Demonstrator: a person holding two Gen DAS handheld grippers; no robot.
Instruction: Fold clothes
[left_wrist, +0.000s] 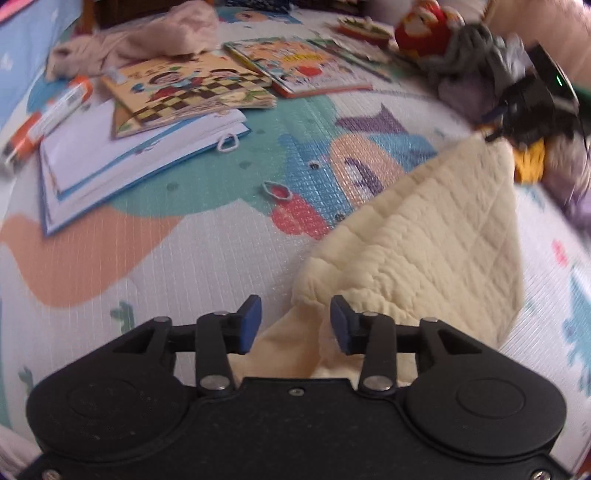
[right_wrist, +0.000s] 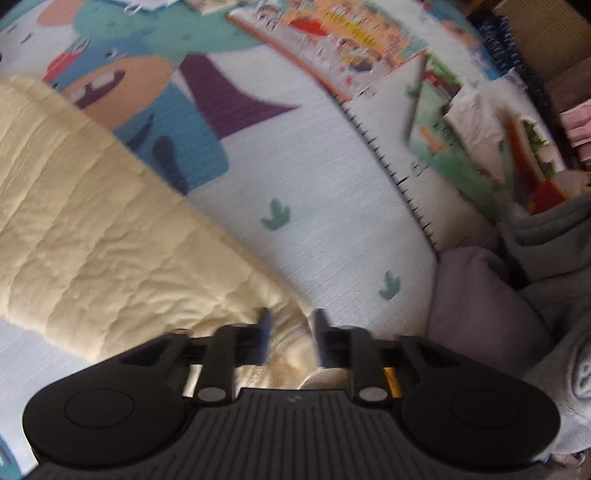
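Cream quilted cloth (left_wrist: 424, 236) sags between both half-open hand-held grippers, left (left_wrist: 295, 325) and right (right_wrist: 291, 339), neither clamped.

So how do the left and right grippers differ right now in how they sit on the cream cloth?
The left gripper has its jaws set wider, with an edge of the cream cloth lying loosely in the gap. The right gripper has a narrower gap stuffed with bunched cloth, though blur hides whether it pinches. Both are black with blue pads and sit at the cloth's edge above the play mat.
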